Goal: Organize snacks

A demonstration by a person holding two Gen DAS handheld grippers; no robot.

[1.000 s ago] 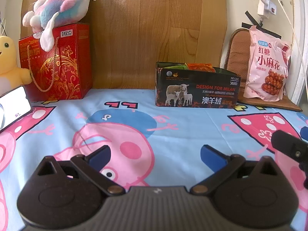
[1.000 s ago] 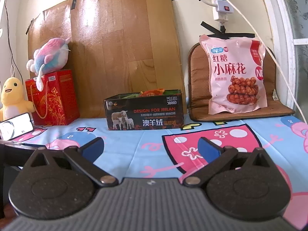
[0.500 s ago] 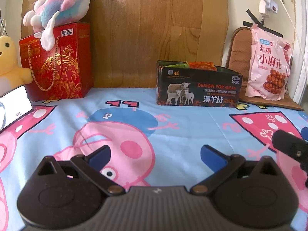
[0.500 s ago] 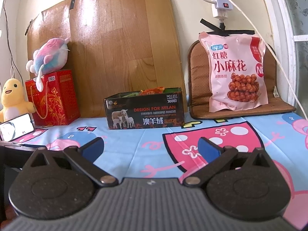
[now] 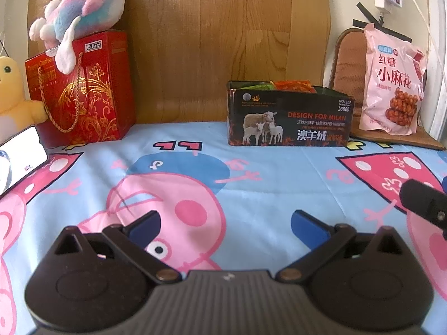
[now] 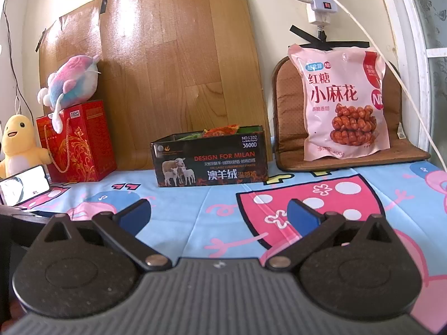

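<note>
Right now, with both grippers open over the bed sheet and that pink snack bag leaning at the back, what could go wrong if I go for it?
1. The pink snack bag only leans on the brown cushion; a nudge from the right gripper may topple it.
2. A white cable hangs right beside the bag and could snag.
3. The black box already holds packets, so a big bag may not fit.

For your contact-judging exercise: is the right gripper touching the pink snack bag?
Apart. The right wrist view shows the open right gripper low over the cloth, the pink snack bag standing far behind.
</note>
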